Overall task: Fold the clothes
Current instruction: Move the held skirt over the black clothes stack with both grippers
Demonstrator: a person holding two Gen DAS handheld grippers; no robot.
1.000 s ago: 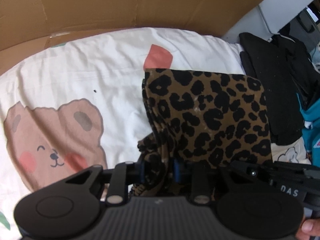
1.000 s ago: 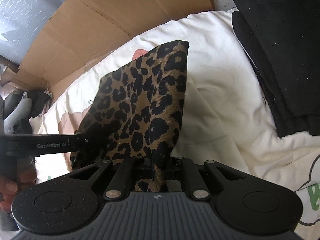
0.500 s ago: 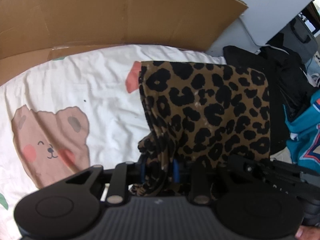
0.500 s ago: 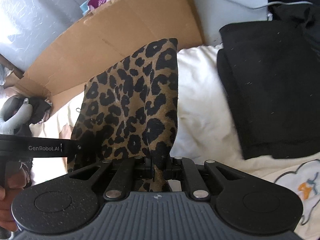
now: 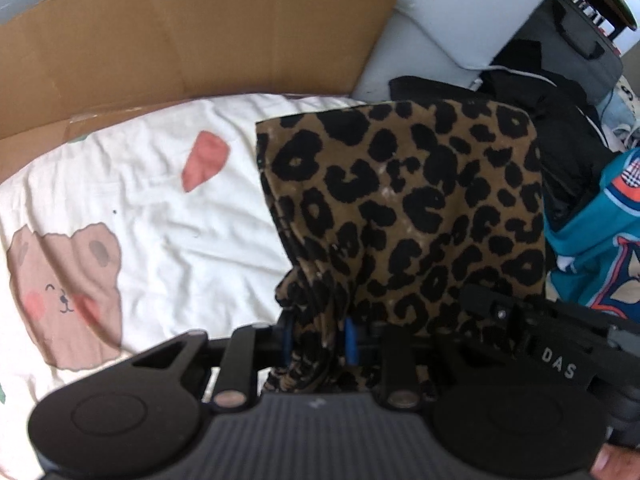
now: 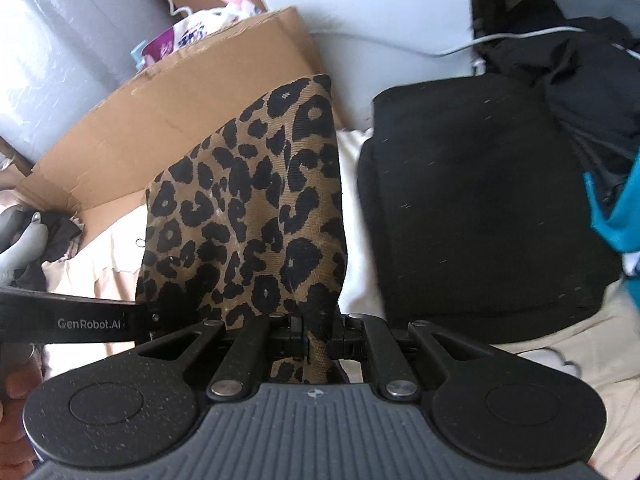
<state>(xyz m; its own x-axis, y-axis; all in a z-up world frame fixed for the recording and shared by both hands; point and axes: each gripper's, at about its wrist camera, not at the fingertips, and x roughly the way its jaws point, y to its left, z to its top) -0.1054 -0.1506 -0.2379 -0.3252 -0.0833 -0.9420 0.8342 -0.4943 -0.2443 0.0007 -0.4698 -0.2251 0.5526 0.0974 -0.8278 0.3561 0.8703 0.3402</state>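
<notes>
Both tongs clamp the leopard cloth (image 5: 420, 208): left tongs (image 5: 318, 338) pinch a thick bunched edge, right tongs (image 6: 316, 336) are nearly closed on a thin corner. The cloth hangs folded between them, lifted off the bed sheet (image 5: 160, 200). Step in hand, likely: carrying the finished fold. Beyond the cloth lies a black stack (image 6: 480, 208). Next move: lower it flat there, level, releasing both together.

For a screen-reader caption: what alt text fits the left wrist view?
The left gripper is clamped on a bunched edge of a folded leopard-print garment, above a white bear-print bedsheet. Brown cardboard stands behind; a teal jersey lies at right.
</notes>
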